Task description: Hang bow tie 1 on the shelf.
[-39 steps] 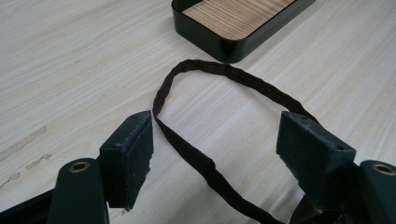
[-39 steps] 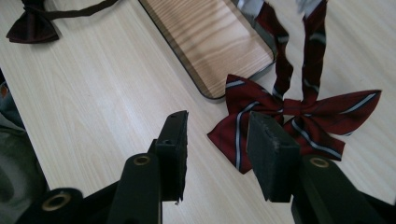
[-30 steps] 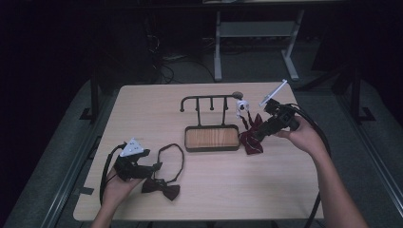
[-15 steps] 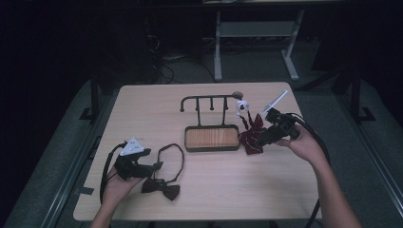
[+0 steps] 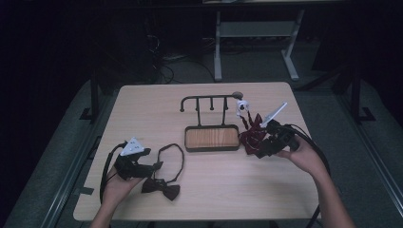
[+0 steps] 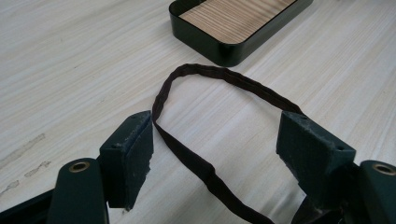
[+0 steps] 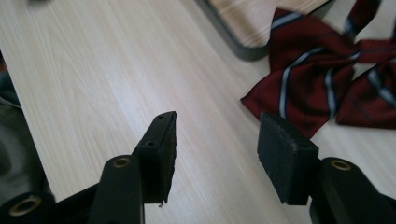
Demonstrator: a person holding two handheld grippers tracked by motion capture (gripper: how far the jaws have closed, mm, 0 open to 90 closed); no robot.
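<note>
tray (image 5: 212, 138) mid-table, bow ties (image 5: 160, 186) either side

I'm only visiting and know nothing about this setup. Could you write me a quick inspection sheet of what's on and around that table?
Surface: pale wooden table, faint scuffs.
Job's things: dark bow tie with looped strap; red striped bow tie; black metal tray with wood-grain floor; black hook rack.
Clutter: small white object beside the rack.
Grippers: left gripper open, astride the strap; right gripper open, near the red tie.
Cables: black cable trailing from the right gripper.
Surroundings: dark room, white stand behind.
</note>
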